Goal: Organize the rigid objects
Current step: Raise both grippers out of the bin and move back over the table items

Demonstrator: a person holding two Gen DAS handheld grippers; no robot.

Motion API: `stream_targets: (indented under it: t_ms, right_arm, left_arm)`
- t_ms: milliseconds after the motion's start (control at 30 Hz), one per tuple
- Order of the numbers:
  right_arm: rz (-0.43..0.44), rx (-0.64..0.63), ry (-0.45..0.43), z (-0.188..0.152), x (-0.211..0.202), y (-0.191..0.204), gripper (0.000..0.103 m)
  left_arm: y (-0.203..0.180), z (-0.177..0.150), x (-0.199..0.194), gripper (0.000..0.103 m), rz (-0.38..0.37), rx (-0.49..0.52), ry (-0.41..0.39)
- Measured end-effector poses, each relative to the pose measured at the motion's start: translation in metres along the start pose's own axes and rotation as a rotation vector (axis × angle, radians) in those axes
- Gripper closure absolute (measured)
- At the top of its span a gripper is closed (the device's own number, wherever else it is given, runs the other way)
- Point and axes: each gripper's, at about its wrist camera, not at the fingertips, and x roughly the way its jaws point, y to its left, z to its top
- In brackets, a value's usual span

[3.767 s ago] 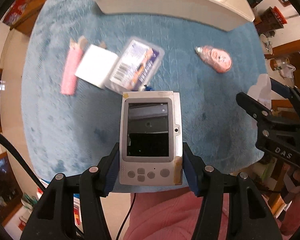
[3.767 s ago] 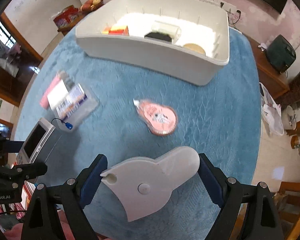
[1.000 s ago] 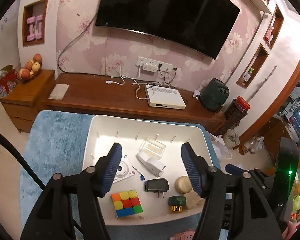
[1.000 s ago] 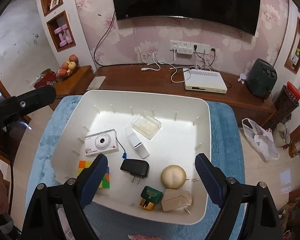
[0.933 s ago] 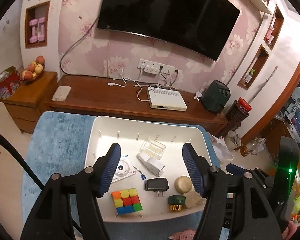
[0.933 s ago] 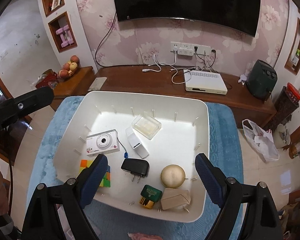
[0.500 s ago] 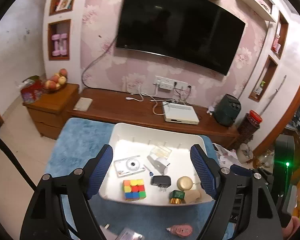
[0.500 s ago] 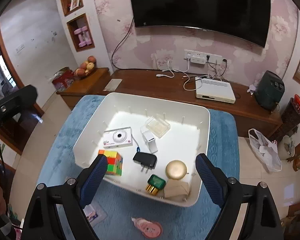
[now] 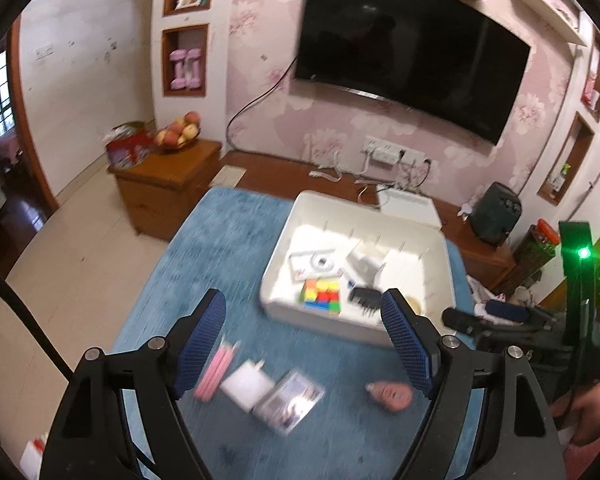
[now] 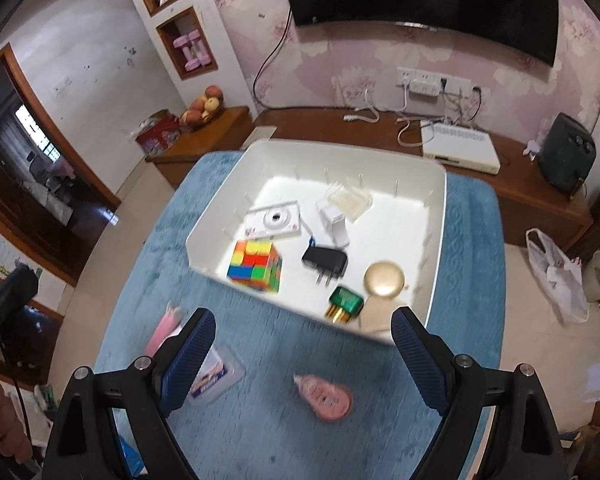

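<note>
A white bin [image 9: 278,264] [image 10: 216,216] stands on the blue cloth and holds a colour cube [image 10: 256,266], a white camera [image 10: 274,220], a black plug [image 10: 325,260], a gold disc [image 10: 384,279] and a green piece [image 10: 346,300]. On the cloth in front lie a pink stick [image 9: 216,370], a white charger [image 9: 244,384], a clear case [image 9: 290,396] [image 10: 214,372] and a pink tape dispenser [image 9: 392,394] [image 10: 326,396]. My left gripper [image 9: 302,308] hangs open and empty above these loose items. My right gripper [image 10: 304,320] is open and empty before the bin's near wall.
The blue cloth [image 9: 220,248] covers a round table with floor all around. Behind it runs a wooden TV cabinet [image 10: 520,184] with a white box [image 10: 458,148] and cables. A side cabinet [image 9: 168,184] with fruit stands at the left, a plastic bag [image 10: 556,268] at the right.
Both grippers have drawn back from the bin and risen, so the loose items on the cloth show again. The left jaws have widened. The camera held earlier lies in the bin.
</note>
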Motion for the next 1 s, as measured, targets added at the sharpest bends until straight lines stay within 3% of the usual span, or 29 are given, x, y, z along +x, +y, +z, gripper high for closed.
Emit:
stream_targets:
  t_ms: [200, 533, 1000]
  right_arm:
    - [0.078, 0.052, 0.072, -0.019, 0.007, 0.001, 0.013]
    - [0.183, 0.211, 0.202, -0.04, 0.032, 0.013, 0.013]
    - [0.299, 0.605, 0.372, -0.069, 0.099, 0.048, 0.013]
  left_arm:
    - [0.013, -0.028, -0.008, 0.021, 0.057, -0.042, 0.051]
    - [0.041, -0.047, 0.001, 0.021, 0.124, -0.001, 0.15]
    - [0.085, -0.037, 0.038, 0.021, 0.045, 0.168, 0.312]
